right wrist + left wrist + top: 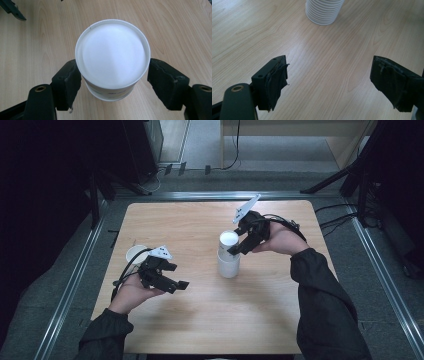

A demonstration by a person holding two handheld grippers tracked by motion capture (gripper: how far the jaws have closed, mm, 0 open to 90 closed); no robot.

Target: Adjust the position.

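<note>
High view: a stack of white paper cups (228,254) stands upside down near the middle of the wooden bench (200,320), bottoms up, so each cup can be lifted off the top without the pile tipping. The right tongs (235,249) reach in from the right at the upper part of the stack, level with the topmost cup, which looks like the one being dealt with. The left tongs (180,285) rest low over the bench, well apart from the stack, pointing toward it as if waiting their turn. A single white cup (135,254) lies behind the left hand near the bench's left edge.

Left gripper view: the left tongs (329,82) stand wide apart with nothing but bare wood between them; the ribbed rims of the stack (324,11) show ahead, out of reach.

Right gripper view: the top cup (113,56) sits between the right tongs (113,77), bottom facing the camera. The pads flank its wall closely, but a sliver of gap shows on the right, so I judge them apart, straddling rather than clamping it.
</note>
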